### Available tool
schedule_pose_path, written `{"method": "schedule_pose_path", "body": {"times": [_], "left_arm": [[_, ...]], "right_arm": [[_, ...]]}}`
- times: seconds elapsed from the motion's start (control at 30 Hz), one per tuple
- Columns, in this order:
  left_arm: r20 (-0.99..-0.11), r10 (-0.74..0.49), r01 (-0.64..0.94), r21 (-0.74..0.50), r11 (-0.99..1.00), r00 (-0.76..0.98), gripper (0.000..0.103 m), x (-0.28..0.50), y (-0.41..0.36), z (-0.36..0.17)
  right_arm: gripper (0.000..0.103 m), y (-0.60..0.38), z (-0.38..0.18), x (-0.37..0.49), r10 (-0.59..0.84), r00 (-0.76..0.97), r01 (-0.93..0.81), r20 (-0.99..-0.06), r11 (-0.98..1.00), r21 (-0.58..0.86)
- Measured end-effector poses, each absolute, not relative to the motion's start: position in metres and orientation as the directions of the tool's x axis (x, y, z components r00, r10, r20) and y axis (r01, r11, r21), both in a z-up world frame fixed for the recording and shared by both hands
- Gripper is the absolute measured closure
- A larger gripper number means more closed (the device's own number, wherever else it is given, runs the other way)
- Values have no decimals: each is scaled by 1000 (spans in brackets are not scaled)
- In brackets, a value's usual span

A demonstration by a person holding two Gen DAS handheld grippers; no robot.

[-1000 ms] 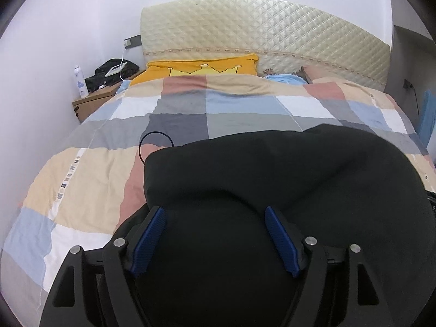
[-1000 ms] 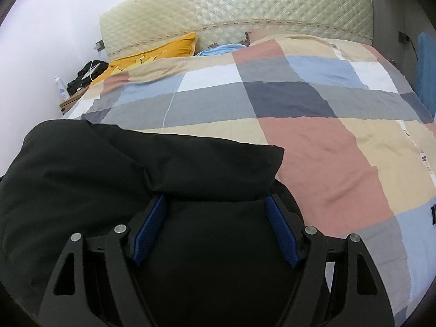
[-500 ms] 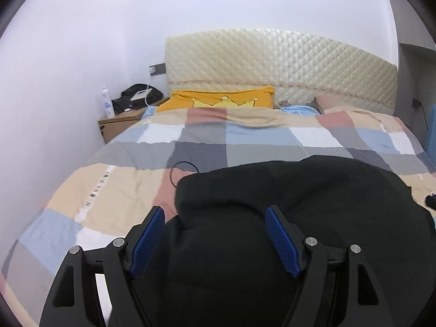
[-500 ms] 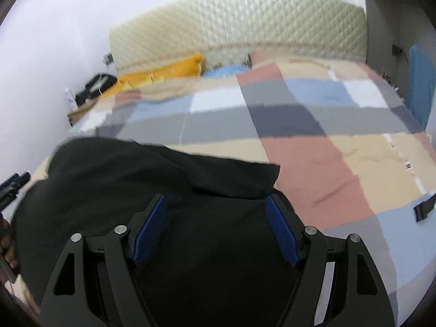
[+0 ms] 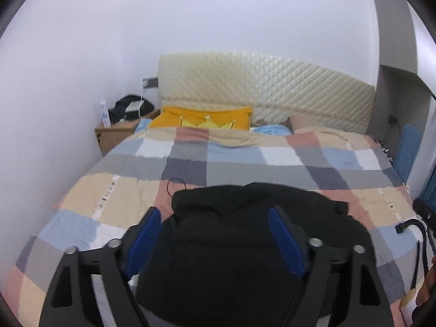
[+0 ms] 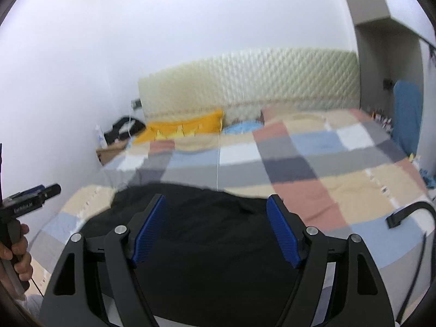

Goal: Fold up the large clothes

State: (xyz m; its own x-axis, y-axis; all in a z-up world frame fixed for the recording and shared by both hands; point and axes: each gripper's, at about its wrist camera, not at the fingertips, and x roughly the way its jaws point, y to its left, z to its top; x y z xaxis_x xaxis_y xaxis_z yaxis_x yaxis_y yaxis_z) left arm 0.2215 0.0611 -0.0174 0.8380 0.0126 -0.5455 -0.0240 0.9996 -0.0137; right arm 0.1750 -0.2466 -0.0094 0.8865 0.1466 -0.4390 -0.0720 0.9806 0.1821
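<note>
Black garment, one of it, lies bunched on the near part of the checked bedspread, running crosswise to the bed's length. From the left wrist camera, the left gripper hangs right over the garment's left end, blue pads spread wide with nothing pinched between them; the cloth sits below and straight ahead. Farther up the bed there is one yellow pillow against the quilted headboard, and one bedside table in the corner.

From the right wrist camera, the right gripper hovers over the same garment, its pads likewise apart and holding nothing. The dark cloth stretches leftward from here toward the other gripper's handle, held in a hand at the frame edge. A black strap lies on the bedspread off to the right.

Both tools look about equally near, each over its own end, so I'd guess the next pinch is straight down on both ends at once.
</note>
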Motion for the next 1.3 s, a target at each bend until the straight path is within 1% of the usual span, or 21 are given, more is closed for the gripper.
{"method": "schedule_pose_path", "body": {"times": [0.07,0.13,0.23,0.33,0.4,0.5,0.7,0.8,0.87,0.93,1.0,1.13,1.27,1.3], "left_arm": [[-529,3,-8,-7,1000,848,15,203,56,2],[-533,-10,7,-8,1000,846,15,184,53,18],[-512,-29,20,-24,1000,859,15,156,51,39],[-498,-38,30,-24,999,866,15,130,48,53],[-489,-50,42,-29,999,871,15,108,45,59],[-477,-100,88,-48,995,873,15,78,39,67],[-454,-103,95,-40,995,885,15,37,29,68],[-492,-113,108,-38,993,863,15,29,28,55],[-520,-90,93,-21,995,849,15,28,29,43],[-540,-91,87,-33,996,837,15,23,33,33],[-550,-82,76,-33,997,831,15,19,35,26],[-559,-53,53,-16,998,827,15,12,38,13],[-589,-42,36,-22,999,807,15,15,41,2],[-595,-41,32,-26,999,802,15,17,42,0]], "right_arm": [[25,-243,12,159,161,900,-92,-405,978,185],[23,-239,36,137,158,920,-100,-358,979,176],[23,-235,59,106,166,937,-115,-306,977,178],[22,-230,73,76,172,946,-125,-275,976,179],[22,-227,79,59,172,950,-128,-262,976,176],[22,-223,85,30,175,955,-133,-241,974,182],[22,-212,81,-10,178,960,-138,-217,973,187],[20,-205,74,-23,172,958,-133,-228,976,175],[17,-202,64,-31,179,954,-134,-241,972,192],[14,-196,52,-36,185,947,-137,-262,972,191],[13,-193,42,-42,191,940,-141,-283,972,188],[13,-186,22,-50,178,918,-130,-355,979,156],[11,-190,10,-55,163,911,-107,-379,980,166],[8,-191,9,-54,154,912,-95,-381,981,169]]}}
